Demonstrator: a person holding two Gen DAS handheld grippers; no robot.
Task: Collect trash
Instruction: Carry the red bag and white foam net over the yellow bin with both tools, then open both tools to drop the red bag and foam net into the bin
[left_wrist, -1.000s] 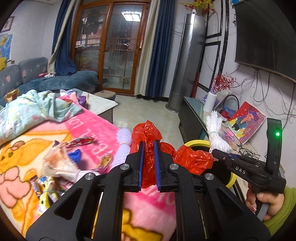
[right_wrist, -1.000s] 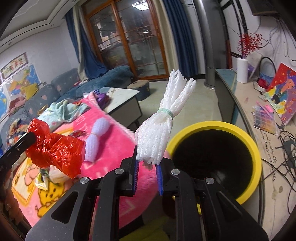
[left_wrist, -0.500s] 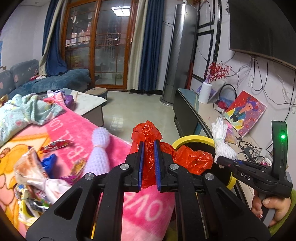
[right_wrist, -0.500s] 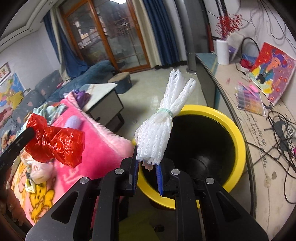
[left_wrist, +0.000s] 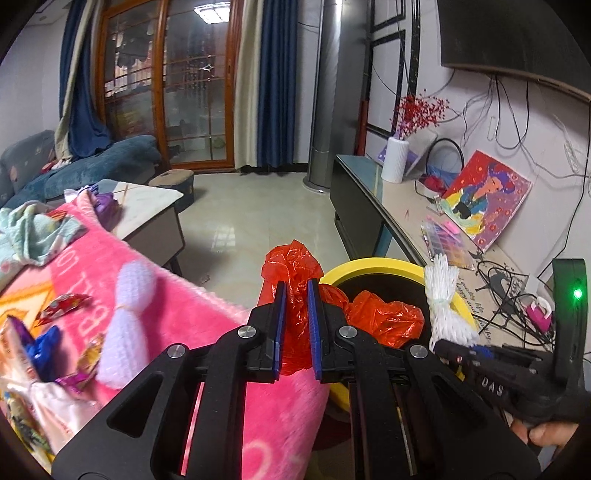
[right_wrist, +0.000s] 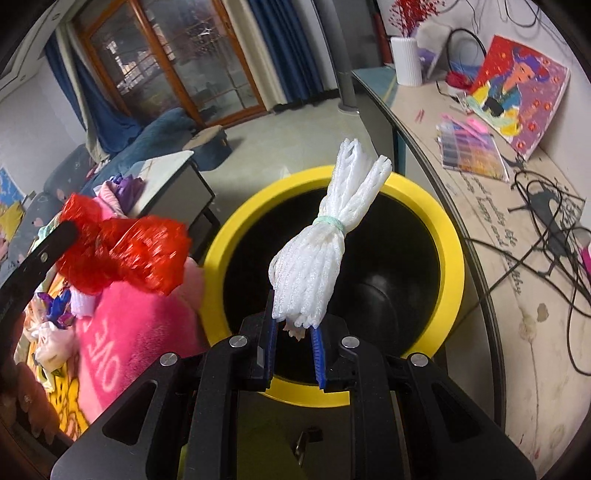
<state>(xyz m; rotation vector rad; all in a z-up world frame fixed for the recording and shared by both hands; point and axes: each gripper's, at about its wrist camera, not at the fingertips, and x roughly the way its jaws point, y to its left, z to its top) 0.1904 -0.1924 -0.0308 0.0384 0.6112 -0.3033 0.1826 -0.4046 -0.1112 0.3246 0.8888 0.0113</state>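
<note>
My left gripper is shut on a crumpled red plastic bag, which hangs at the near left rim of the yellow bin. In the right wrist view the same red bag hovers left of the yellow bin, just off its rim. My right gripper is shut on a white foam net bundle tied with a pale green band, held over the bin's black inside. The foam bundle and the right gripper also show at the right of the left wrist view.
A pink blanket with several wrappers and a lilac foam net lies left of the bin. A long sideboard with cables, a painting and a white vase runs along the right. A low table stands beyond the blanket.
Both grippers moved right and down toward the yellow bin, each keeping its grip. The foam bundle now hangs over the bin's opening and the red bag has reached its left rim.
</note>
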